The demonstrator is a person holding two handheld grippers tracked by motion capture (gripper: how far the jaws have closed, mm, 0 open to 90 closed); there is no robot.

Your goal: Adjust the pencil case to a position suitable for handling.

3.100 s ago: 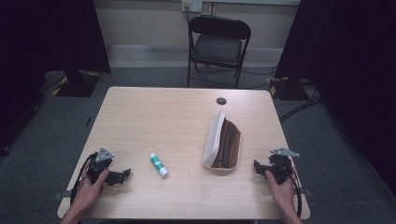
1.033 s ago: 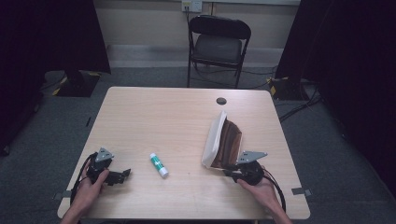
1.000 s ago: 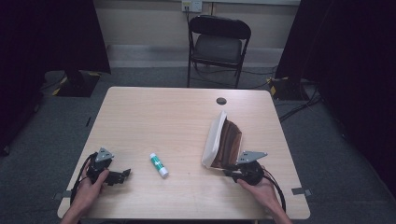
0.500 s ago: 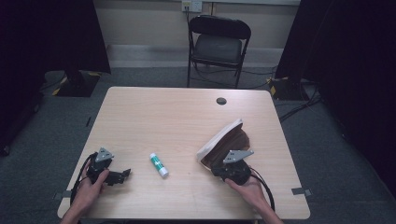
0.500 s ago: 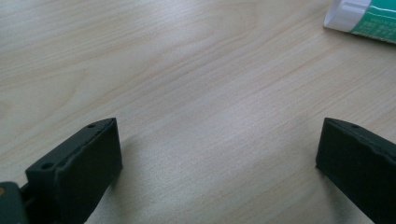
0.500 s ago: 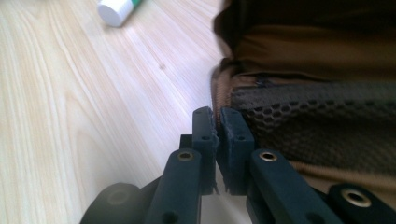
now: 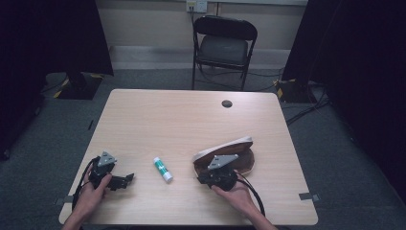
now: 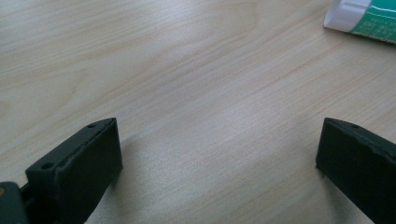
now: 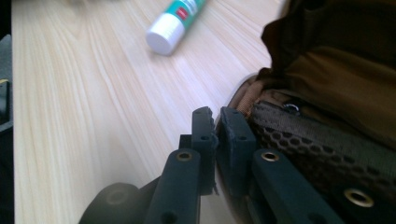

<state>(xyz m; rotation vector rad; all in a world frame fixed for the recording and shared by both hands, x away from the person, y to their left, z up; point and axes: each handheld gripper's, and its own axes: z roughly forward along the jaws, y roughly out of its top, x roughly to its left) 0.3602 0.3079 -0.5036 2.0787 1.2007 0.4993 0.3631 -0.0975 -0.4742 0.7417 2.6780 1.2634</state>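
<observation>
The pale wooden worktop (image 7: 158, 120) carries a brown shoe (image 7: 242, 160) whose rim is pinched in the right gripper (image 9: 215, 122)'s closed jaws, as its own view shows. The glue stick (image 7: 163, 169) lies ahead of the left gripper (image 7: 128, 179)'s wide-open, empty jaws.

hidden: your right gripper (image 9: 215, 122) is covering the shoe (image 9: 327, 93) rim pinched between its jaws | cut off: the glue stick (image 8: 362, 21) beyond your left jaws is running past the frame edge

Glue stick (image 9: 173, 24): red label patch with white print, too blurred to read.
</observation>
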